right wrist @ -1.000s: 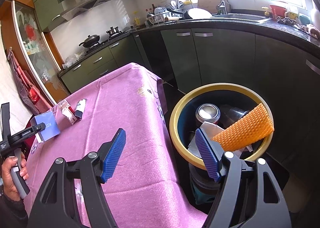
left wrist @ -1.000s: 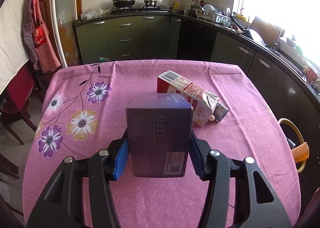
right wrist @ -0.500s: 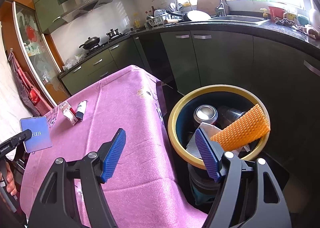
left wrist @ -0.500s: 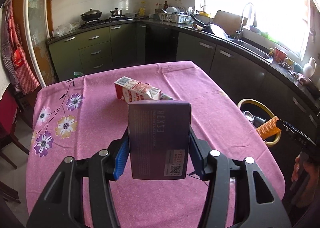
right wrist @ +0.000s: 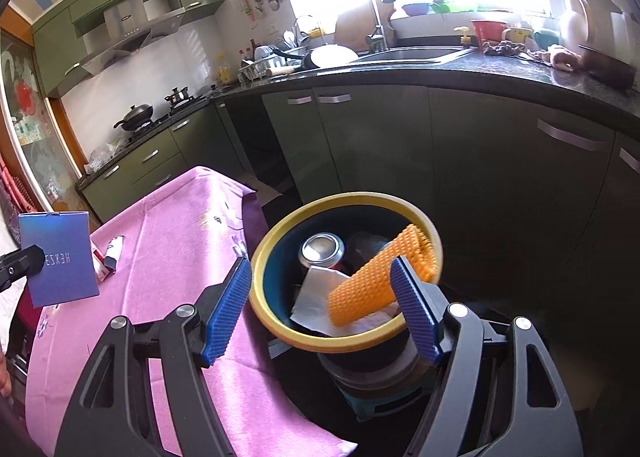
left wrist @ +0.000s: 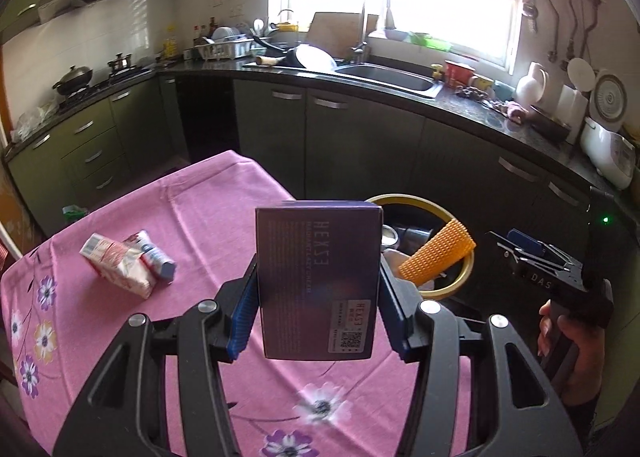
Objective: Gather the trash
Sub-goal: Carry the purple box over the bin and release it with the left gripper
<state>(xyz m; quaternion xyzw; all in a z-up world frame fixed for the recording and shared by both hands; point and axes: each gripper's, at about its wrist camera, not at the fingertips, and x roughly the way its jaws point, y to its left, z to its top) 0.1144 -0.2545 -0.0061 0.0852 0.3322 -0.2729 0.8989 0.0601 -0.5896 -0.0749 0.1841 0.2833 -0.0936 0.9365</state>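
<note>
My left gripper (left wrist: 318, 313) is shut on a dark purple box (left wrist: 318, 281) and holds it upright above the pink tablecloth, facing the bin. The box also shows at the left in the right wrist view (right wrist: 58, 257). The yellow-rimmed trash bin (right wrist: 276, 321) stands beside the table; it holds a metal can (right wrist: 322, 249), white paper (right wrist: 316, 297) and an orange foam net (right wrist: 380, 277). The bin also shows in the left wrist view (left wrist: 460, 277). My right gripper (right wrist: 324, 307) is open and empty, just above the bin's near rim. A red and white milk carton (left wrist: 118, 261) lies on the table.
The table with its pink flowered cloth (left wrist: 200, 217) has its edge next to the bin. Dark green kitchen cabinets (right wrist: 460, 161) and a black counter with a sink (left wrist: 396, 77) run behind the bin. My right gripper shows at the right in the left wrist view (left wrist: 536, 257).
My left gripper has swung to the right with the purple box, from facing the carton to facing the bin. My right gripper has moved a little closer over the bin.
</note>
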